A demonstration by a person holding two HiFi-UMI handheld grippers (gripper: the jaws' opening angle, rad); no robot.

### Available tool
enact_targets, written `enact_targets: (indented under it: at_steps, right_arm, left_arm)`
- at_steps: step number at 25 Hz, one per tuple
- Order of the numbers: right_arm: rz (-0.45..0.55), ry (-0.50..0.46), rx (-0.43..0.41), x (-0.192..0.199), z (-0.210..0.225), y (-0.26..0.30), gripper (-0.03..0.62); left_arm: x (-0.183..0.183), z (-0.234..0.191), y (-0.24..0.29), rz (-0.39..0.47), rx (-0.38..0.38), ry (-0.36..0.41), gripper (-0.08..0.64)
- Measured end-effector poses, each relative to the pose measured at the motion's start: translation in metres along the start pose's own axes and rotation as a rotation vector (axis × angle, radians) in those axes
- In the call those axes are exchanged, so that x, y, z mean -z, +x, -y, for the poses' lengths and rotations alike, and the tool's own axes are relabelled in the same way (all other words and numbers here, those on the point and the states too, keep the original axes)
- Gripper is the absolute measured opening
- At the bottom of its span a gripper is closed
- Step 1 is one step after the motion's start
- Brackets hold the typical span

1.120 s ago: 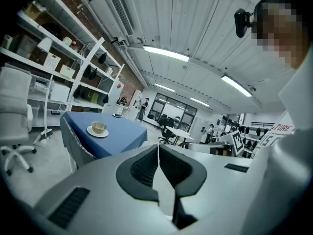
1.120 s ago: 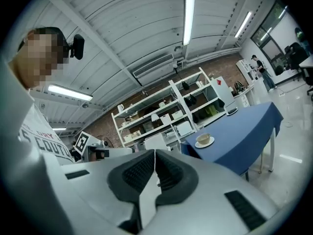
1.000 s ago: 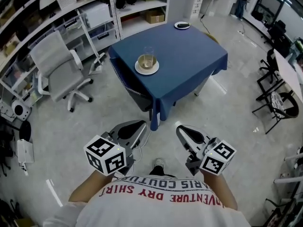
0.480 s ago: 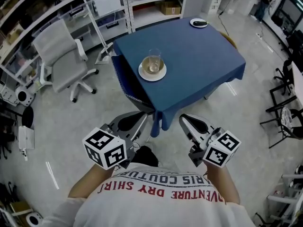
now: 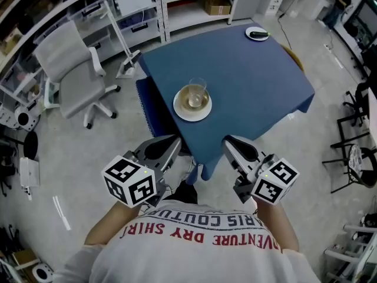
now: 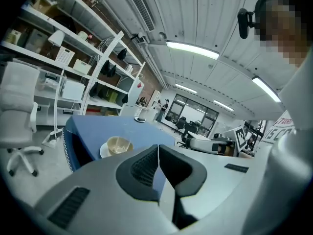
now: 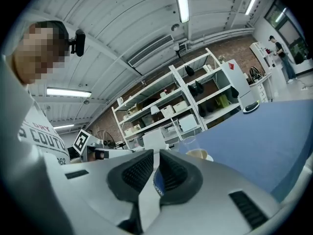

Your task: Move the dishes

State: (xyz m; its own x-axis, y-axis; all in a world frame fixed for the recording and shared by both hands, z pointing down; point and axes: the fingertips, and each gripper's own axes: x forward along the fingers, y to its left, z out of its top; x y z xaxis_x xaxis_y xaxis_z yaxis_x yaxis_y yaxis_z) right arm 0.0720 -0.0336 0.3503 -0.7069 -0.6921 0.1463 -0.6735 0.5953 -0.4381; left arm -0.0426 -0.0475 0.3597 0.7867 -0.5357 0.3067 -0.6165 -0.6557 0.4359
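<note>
**Empty grippers held low at the corner of the counter**

The person stands at the near corner of a counter (image 5: 247,81) covered with a blue cloth. Both tools are drawn in close to the body, short of the edge. The left gripper (image 5: 166,150) has its fingers pressed together with nothing between them, and its own view shows only the counter beyond the tips. The right gripper (image 5: 235,152) is the same: fingers closed tight and empty. This looks like a carrying posture for walking up, not a reach.

The dishes are all on the cloth. A glass (image 5: 197,93) with something pale in the bottom stands upright on a white plate (image 5: 192,111), close to the near corner and ahead of the left gripper. A small plate (image 5: 257,33) with a dark object on it lies at the far corner, well apart from the first pair. A grey chair (image 5: 73,75) and white shelves (image 5: 147,5) stand off to the left, clear of the work.

No dish has been touched yet. The near plate is likely the first target, and the fingers will have to open before any grasp. The glass could tip if the plate is lifted unevenly.
</note>
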Motion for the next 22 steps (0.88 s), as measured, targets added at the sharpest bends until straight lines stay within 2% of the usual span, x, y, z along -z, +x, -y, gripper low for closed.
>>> enact_targets:
  at_steps: [6, 14, 22]
  right_arm:
    - [-0.083, -0.123, 0.071, -0.015, 0.046, 0.051, 0.041]
    - [-0.105, -0.098, 0.113, -0.018, 0.094, 0.090, 0.160]
    - [-0.138, -0.138, 0.074, -0.008, 0.108, 0.121, 0.325]
  left_arm:
    - [-0.021, -0.049, 0.034, -0.031, -0.006, -0.018, 0.032]
    - [-0.034, -0.091, 0.063, -0.058, -0.012, -0.029, 0.032]
    - [-0.040, -0.111, 0.075, -0.066, -0.011, -0.025, 0.032]
